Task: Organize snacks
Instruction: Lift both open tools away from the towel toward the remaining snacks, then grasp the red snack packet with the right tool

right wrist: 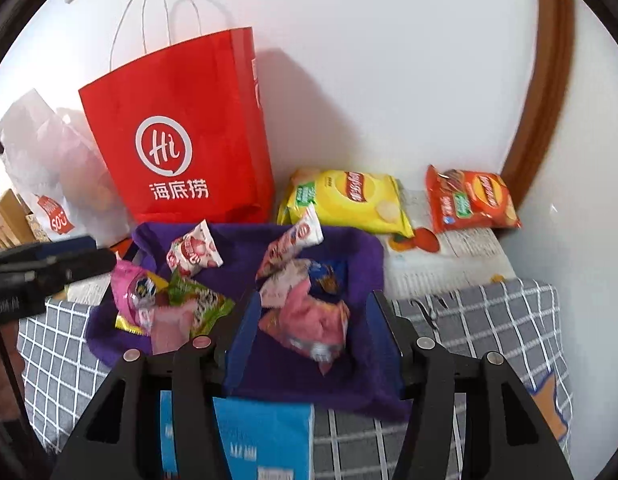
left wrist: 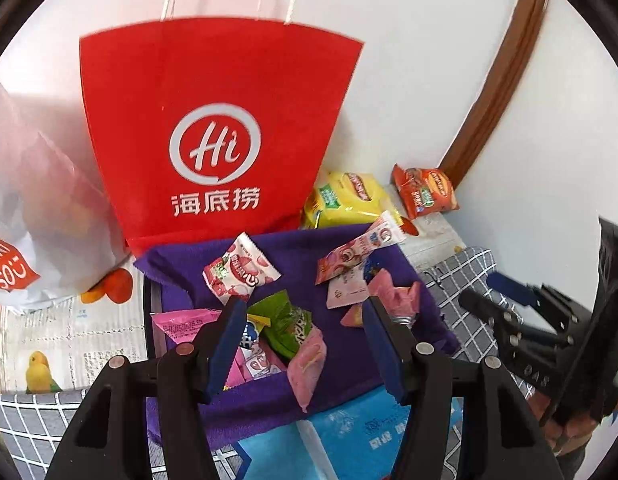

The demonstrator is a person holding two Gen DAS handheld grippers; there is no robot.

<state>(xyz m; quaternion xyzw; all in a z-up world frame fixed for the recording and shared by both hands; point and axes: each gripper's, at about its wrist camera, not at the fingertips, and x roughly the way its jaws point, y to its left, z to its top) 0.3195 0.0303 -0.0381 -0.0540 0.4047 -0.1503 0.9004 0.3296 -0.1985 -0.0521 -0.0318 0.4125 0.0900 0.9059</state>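
Risk: small snack packets [right wrist: 305, 312] lie loose & overlapping on the purple cloth [right wrist: 269, 372], so the fingers could pinch two at once, or snag the cloth & drag the heap.

Left gripper [left wrist: 305, 340] hovers over the pile, fingers wide, holding nothing. Right gripper [right wrist: 313, 340] same, wide & empty.

Red paper bag [left wrist: 213, 128] stands upright behind the cloth, contents hidden. White plastic bag [left wrist: 37, 208] beside it, contents unclear. Yellow chip bag [right wrist: 349, 200] & orange chip bag [right wrist: 469, 200] lie by the wall, outside any container.

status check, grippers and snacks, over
Left gripper and right gripper open, empty, above purple cloth. Small snack packets loose on it. Red bag upright behind. Nothing blocking.
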